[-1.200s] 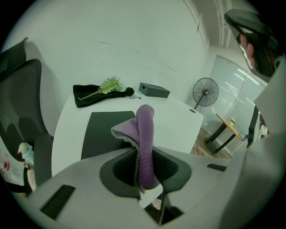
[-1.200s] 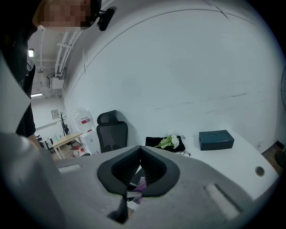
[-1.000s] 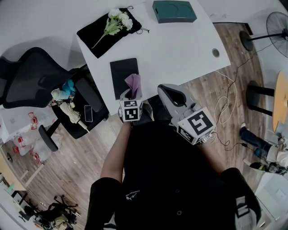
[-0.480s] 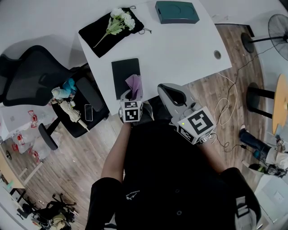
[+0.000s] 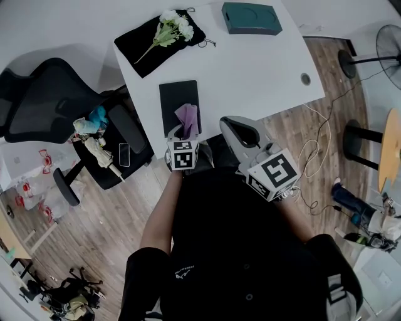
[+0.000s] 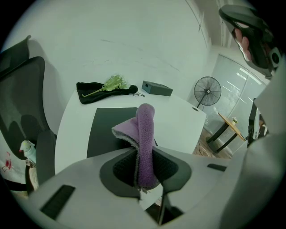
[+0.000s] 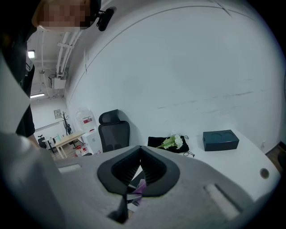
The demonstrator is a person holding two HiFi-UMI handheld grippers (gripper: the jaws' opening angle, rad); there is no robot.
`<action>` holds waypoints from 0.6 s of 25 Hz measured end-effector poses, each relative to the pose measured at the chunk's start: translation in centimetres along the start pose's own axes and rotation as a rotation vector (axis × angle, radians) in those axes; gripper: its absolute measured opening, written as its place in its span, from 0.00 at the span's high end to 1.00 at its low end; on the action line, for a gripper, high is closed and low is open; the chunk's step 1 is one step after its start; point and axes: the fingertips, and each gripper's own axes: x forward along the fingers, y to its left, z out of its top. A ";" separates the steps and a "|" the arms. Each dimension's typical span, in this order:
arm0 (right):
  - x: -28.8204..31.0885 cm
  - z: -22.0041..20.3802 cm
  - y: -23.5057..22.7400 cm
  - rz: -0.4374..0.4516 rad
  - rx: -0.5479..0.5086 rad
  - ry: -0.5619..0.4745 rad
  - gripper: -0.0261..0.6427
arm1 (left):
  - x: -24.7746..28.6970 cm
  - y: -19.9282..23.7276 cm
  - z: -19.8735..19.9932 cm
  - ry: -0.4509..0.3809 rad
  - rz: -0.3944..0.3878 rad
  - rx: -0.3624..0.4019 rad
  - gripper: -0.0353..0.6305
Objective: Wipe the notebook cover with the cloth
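A black notebook (image 5: 177, 100) lies flat on the white table (image 5: 250, 69), near its front left edge. My left gripper (image 5: 182, 131) is shut on a purple cloth (image 5: 187, 118), which stands up from the jaws over the notebook's near end. In the left gripper view the cloth (image 6: 145, 134) rises between the pads of the left gripper (image 6: 145, 156), with the notebook (image 6: 107, 129) beyond and below it. My right gripper (image 5: 229, 125) hovers off the table's front edge, to the right of the left one. The right gripper (image 7: 140, 153) is shut and holds nothing.
At the table's back lie white flowers (image 5: 168, 25) on a black cloth bag (image 5: 141, 41) and a teal box (image 5: 250, 17). A black office chair (image 5: 56, 106) with clutter on it stands left of the table. A fan (image 5: 388, 37) and cables (image 5: 313, 150) are on the floor at right.
The head view has shifted slightly, so the table sits a little further right and up. Both grippers and the cloth keep the same places relative to the notebook.
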 end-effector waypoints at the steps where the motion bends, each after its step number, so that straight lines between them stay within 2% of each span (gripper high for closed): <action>1: 0.0 0.0 0.1 0.001 0.000 0.000 0.96 | -0.1 0.1 0.0 -0.002 0.002 0.001 0.83; 15: 0.8 -0.1 1.2 0.038 -0.012 0.008 0.96 | -1.2 1.9 -0.9 -0.002 0.040 -0.026 0.83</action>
